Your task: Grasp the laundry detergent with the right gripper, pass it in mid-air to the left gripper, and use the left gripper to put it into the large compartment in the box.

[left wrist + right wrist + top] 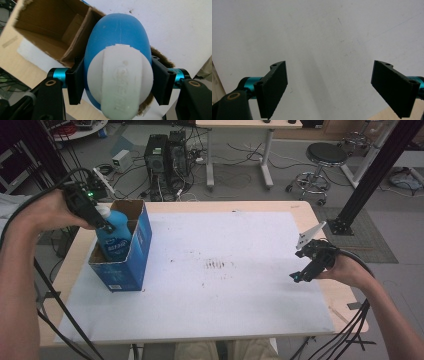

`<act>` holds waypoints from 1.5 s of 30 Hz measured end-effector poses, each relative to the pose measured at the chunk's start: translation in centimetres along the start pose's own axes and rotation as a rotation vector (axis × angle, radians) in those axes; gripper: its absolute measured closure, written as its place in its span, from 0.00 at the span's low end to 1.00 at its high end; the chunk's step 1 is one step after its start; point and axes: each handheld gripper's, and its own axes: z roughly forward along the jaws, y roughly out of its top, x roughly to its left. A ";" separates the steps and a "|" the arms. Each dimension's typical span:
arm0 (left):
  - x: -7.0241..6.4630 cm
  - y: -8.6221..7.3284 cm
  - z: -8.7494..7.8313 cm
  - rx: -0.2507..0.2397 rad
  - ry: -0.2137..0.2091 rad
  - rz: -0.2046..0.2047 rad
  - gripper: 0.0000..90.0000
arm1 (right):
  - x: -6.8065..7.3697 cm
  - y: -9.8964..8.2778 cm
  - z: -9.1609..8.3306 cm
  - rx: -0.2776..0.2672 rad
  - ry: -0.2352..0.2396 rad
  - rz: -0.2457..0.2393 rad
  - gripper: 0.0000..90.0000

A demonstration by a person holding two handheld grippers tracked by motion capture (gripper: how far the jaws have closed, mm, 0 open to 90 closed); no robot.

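A blue bottle with a white cap stands in the near compartment of an open blue cardboard box at the table's left. My left gripper is shut on the bottle's top, its jaws pressing both sides of the cap. The box's far compartment looks empty in the left gripper view. At the right edge of the table my right gripper hangs open above the white sheet, nothing between its fingers.
A white sheet covers most of the wooden table. Beyond the far edge, on the floor, are computer towers, cables, a stool and a black frame post.
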 end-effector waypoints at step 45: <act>-0.4 -1.5 6.4 0.061 0.020 0.078 0.42 | 0.9 0.0 1.5 0.019 0.003 -0.014 0.14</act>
